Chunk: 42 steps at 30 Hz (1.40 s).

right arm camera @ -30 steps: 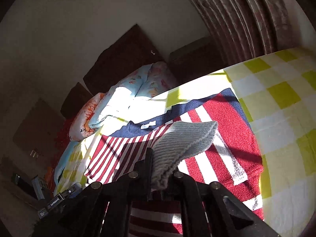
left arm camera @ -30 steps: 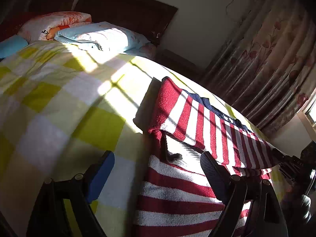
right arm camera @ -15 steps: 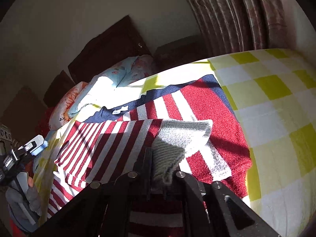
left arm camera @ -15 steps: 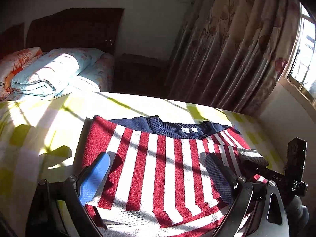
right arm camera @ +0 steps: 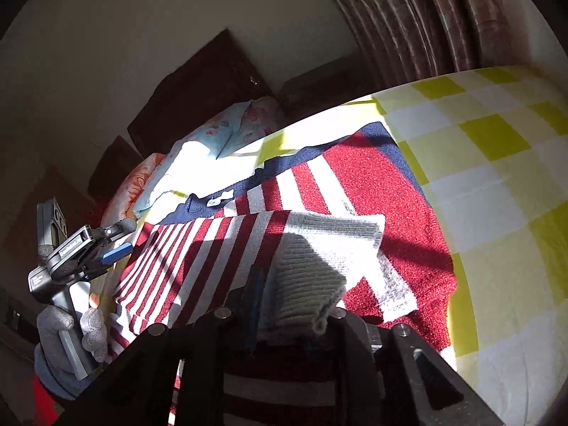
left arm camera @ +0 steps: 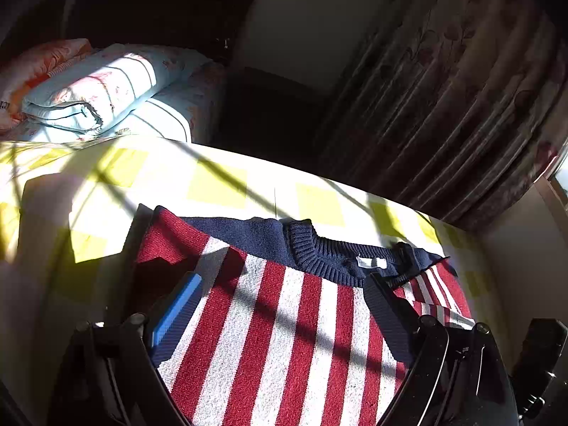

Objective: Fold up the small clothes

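Right gripper: jaws closed on the grey ribbed cuff of a sleeve, the sleeve laid across the body of the striped sweater. Left gripper: jaws spread wide apart, holding nothing, poised above the sweater's chest just short of the collar; seen also from the right wrist camera at far left, carried in a grey-gloved hand. Sweater: red and white vertical stripes, navy yoke and ribbed navy neckline with a small white label, lying flat, front side down, on the bed, neckline toward the headboard. Bedspread: yellow and white check, in strong sunlight crossed by bar shadows. Folded pale-blue floral quilt and orange-patterned pillow at the head of the bed. Dark wooden headboard against the wall. Floral curtain alongside the bed.
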Available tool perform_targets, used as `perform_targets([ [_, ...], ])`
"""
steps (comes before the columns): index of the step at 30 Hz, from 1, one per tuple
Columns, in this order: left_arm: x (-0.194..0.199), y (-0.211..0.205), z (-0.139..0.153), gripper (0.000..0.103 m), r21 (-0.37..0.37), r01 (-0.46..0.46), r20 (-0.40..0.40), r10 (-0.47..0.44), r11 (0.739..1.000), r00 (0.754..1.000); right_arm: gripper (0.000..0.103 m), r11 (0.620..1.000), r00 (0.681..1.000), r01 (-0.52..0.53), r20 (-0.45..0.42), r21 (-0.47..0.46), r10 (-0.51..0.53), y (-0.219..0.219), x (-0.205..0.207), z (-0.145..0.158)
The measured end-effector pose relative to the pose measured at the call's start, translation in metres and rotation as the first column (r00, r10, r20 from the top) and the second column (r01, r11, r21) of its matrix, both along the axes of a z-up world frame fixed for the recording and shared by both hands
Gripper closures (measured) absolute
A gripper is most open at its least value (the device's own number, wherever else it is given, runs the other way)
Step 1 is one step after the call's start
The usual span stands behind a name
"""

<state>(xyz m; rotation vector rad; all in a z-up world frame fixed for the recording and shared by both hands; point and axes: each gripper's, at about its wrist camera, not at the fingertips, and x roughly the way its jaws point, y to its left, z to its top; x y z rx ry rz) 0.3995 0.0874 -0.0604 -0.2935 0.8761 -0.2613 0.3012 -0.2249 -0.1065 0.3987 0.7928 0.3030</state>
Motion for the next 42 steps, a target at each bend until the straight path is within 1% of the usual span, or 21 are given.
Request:
perform_targets([
  [2, 0.021, -0.001, -0.009, 0.000, 0.063, -0.040, -0.019, 0.041, 0.997, 0.999, 0.084, 1.000, 1.000, 0.000, 0.000, 0.002, 0.000, -0.001, 0.000, 0.000],
  [3, 0.031, 0.006, -0.016, 0.000, 0.067, -0.072, -0.042, 0.075, 0.995, 0.996, 0.084, 1.000, 1.000, 0.002, 0.001, 0.002, -0.002, -0.001, 0.000, 0.000],
  [6, 0.034, 0.025, -0.017, 0.000, -0.016, -0.120, -0.055, 0.119, 0.993, 0.991, 0.083, 1.000, 1.000, 0.004, 0.003, 0.006, -0.004, -0.001, -0.001, 0.000],
  [9, 0.017, 0.032, -0.012, 0.000, -0.051, -0.146, -0.029, 0.145, 0.988, 0.989, 0.083, 1.000, 1.000, 0.005, 0.004, 0.010, -0.005, -0.002, -0.002, -0.001],
  [11, 0.000, 0.030, -0.012, 0.000, -0.062, -0.136, -0.031, 0.135, 0.989, 0.990, 0.083, 1.000, 1.000, 0.028, 0.012, 0.011, -0.028, -0.005, -0.003, 0.000],
  [14, -0.032, 0.015, -0.013, 0.000, -0.029, -0.095, -0.032, 0.094, 0.995, 0.995, 0.083, 0.996, 0.996, 0.082, 0.025, 0.029, -0.082, -0.015, -0.005, 0.001],
  [16, -0.052, 0.002, -0.014, 0.000, 0.023, -0.049, -0.014, 0.049, 0.999, 0.999, 0.087, 0.995, 0.995, 0.091, 0.034, 0.029, -0.092, -0.016, -0.006, 0.002],
  [19, -0.068, -0.011, -0.020, 0.000, 0.147, -0.010, 0.042, 0.003, 0.989, 0.999, 0.091, 0.994, 0.994, 0.105, 0.040, 0.024, -0.106, -0.017, -0.006, 0.003],
  [23, -0.064, -0.008, -0.022, 0.000, 0.124, 0.007, 0.033, -0.011, 0.992, 0.999, 0.091, 0.986, 0.986, 0.165, 0.032, 0.024, -0.165, -0.025, -0.008, 0.003],
  [25, -0.065, -0.008, -0.021, 0.000, 0.121, 0.011, 0.036, -0.016, 0.993, 0.999, 0.089, 0.965, 0.962, 0.261, 0.072, 0.027, -0.262, -0.034, -0.016, 0.008],
  [26, -0.065, -0.008, -0.021, 0.000, 0.122, 0.012, 0.037, -0.017, 0.992, 0.999, 0.083, 0.951, 0.945, 0.308, 0.109, 0.027, -0.309, -0.038, -0.024, 0.012],
  [27, -0.065, -0.008, -0.021, 0.000, 0.119, 0.012, 0.038, -0.017, 0.993, 0.999, 0.081, 0.939, 0.927, 0.344, 0.155, 0.019, -0.342, -0.040, -0.031, 0.018],
  [28, -0.065, -0.007, -0.021, 0.000, 0.115, 0.011, 0.038, -0.016, 0.993, 0.999, 0.081, 0.937, 0.918, 0.349, 0.203, -0.002, -0.342, -0.038, -0.036, 0.026],
  [29, -0.065, -0.008, -0.021, 0.000, 0.116, 0.011, 0.038, -0.016, 0.993, 0.999, 0.081, 0.951, 0.926, 0.309, 0.239, -0.030, -0.293, -0.030, -0.037, 0.032],
  [31, -0.065, -0.009, -0.021, 0.000, 0.120, 0.011, 0.037, -0.016, 0.993, 0.999, 0.079, 0.972, 0.956, 0.193, 0.248, -0.138, -0.154, -0.001, -0.031, 0.039],
  [33, -0.065, -0.009, -0.021, 0.000, 0.120, 0.012, 0.037, -0.017, 0.993, 0.999, 0.078, 0.960, 0.985, 0.056, 0.172, -0.273, -0.009, 0.034, -0.017, 0.033],
  [35, -0.065, -0.008, -0.021, 0.000, 0.109, 0.012, 0.039, -0.016, 0.994, 0.999, 0.077, 0.930, 0.997, -0.045, 0.043, -0.366, 0.065, 0.059, -0.003, 0.014],
  [36, -0.065, -0.007, -0.020, 0.000, 0.105, 0.013, 0.040, -0.017, 0.994, 0.999, 0.078, 0.924, 0.998, -0.051, 0.016, -0.378, 0.062, 0.062, 0.000, 0.008],
  [37, -0.065, -0.006, -0.020, 0.000, 0.098, 0.013, 0.040, -0.017, 0.995, 0.999, 0.078, 0.922, 0.998, -0.038, 0.036, -0.384, 0.057, 0.062, -0.004, 0.010],
  [39, -0.065, -0.006, -0.020, 0.000, 0.093, 0.013, 0.042, -0.017, 0.996, 0.999, 0.078, 0.891, 0.999, -0.006, 0.028, -0.453, 0.021, 0.056, -0.005, 0.008],
  [42, -0.065, -0.006, -0.020, 0.000, 0.092, 0.014, 0.042, -0.018, 0.996, 0.999, 0.080, 0.892, 1.000, 0.026, 0.014, -0.450, -0.022, 0.038, -0.007, 0.012],
])
